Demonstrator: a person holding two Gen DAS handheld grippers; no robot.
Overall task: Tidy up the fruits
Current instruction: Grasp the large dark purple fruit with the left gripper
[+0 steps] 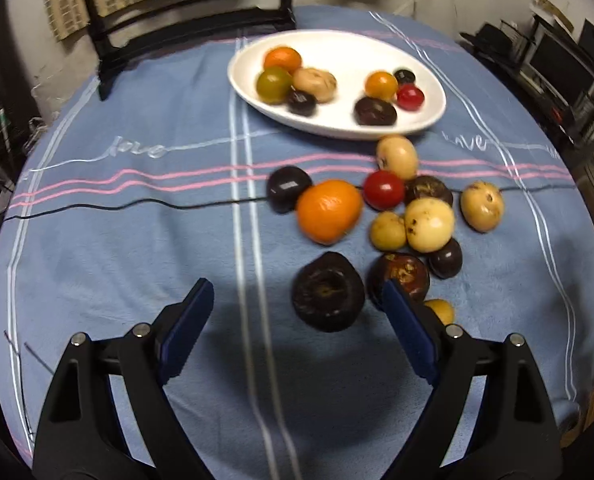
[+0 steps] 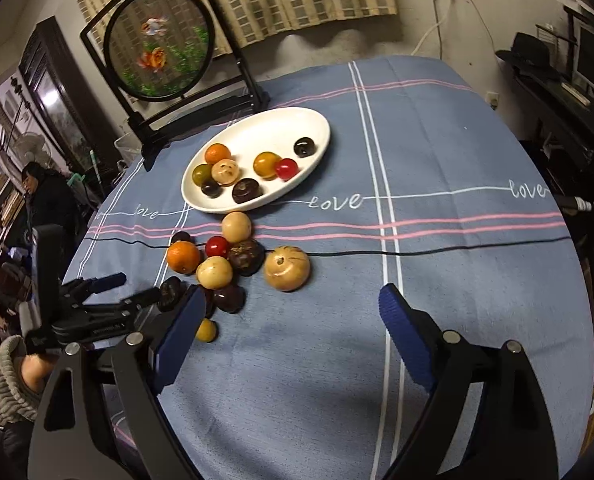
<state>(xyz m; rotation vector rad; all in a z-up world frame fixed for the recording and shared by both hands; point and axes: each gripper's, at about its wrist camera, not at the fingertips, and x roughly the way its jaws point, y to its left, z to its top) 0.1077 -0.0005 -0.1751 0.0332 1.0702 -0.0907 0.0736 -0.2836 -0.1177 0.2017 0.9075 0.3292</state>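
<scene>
A white oval plate (image 1: 337, 46) (image 2: 281, 128) holds several small fruits: orange, green, tan, red and dark ones. More fruits lie loose on the blue cloth in front of it, among them an orange (image 1: 329, 211) (image 2: 183, 257), a red one (image 1: 384, 189) and a large tan one (image 2: 287, 268). My left gripper (image 1: 296, 286) (image 2: 141, 285) is open low over the cloth. A big dark fruit (image 1: 328, 292) sits between its fingers, nearer the right one, with the pads not touching it. My right gripper (image 2: 293, 291) is open with bare cloth between its fingers, just short of the large tan fruit.
A round embroidered screen on a black stand (image 2: 159, 56) (image 1: 185, 20) stands at the table's far edge behind the plate. A person (image 2: 45, 196) is beyond the table on the left. A hand in a knitted sleeve (image 2: 1, 384) holds the left gripper. Dark shelves (image 2: 557, 92) line the right wall.
</scene>
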